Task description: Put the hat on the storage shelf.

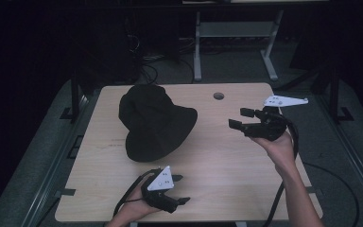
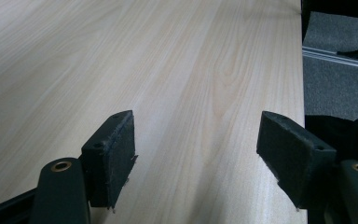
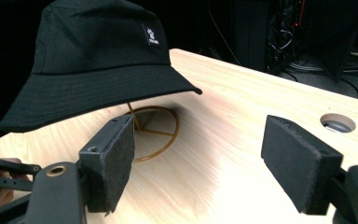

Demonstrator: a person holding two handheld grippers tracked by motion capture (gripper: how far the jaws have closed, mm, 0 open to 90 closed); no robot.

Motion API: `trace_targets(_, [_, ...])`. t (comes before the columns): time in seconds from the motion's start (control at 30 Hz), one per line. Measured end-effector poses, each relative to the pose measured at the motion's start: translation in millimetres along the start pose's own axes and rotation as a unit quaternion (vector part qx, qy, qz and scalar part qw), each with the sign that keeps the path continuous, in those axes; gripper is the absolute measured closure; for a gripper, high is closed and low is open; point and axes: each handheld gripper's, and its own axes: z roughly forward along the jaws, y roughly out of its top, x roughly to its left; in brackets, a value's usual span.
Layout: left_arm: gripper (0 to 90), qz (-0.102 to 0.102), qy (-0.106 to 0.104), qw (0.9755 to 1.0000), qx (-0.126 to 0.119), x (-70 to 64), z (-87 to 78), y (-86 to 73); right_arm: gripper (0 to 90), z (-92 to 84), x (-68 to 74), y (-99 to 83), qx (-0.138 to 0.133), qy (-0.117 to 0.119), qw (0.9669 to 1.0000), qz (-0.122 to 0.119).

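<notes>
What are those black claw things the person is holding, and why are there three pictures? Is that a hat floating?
Those claws are grippers, hand-held tools with two padded jaws that pinch things. A person holds one in each hand. The top picture comes from a camera above the table: the left gripper is near the bottom, the right gripper is lifted at the right. The other two pictures come from little cameras riding on each gripper, looking out between its jaws.

On the table sits a black bucket hat. It is not floating: it rests on a thin gold wire stand, whose round base peeks out under the brim. There is also a small round hole in the tabletop.

Both grippers are open and hold nothing. The right one points toward the hat; the left gripper's camera looks along bare wood.
</notes>
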Motion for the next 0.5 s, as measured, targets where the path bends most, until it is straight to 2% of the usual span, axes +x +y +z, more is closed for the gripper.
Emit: trace_targets(0.5, [26.7, -0.004, 0.002, 1.0, -0.002, -1.3, 1.2, -1.3, 23.3, -17.2, -3.8, -30.8, 0.006, -0.01, 0.9999, 0.012])
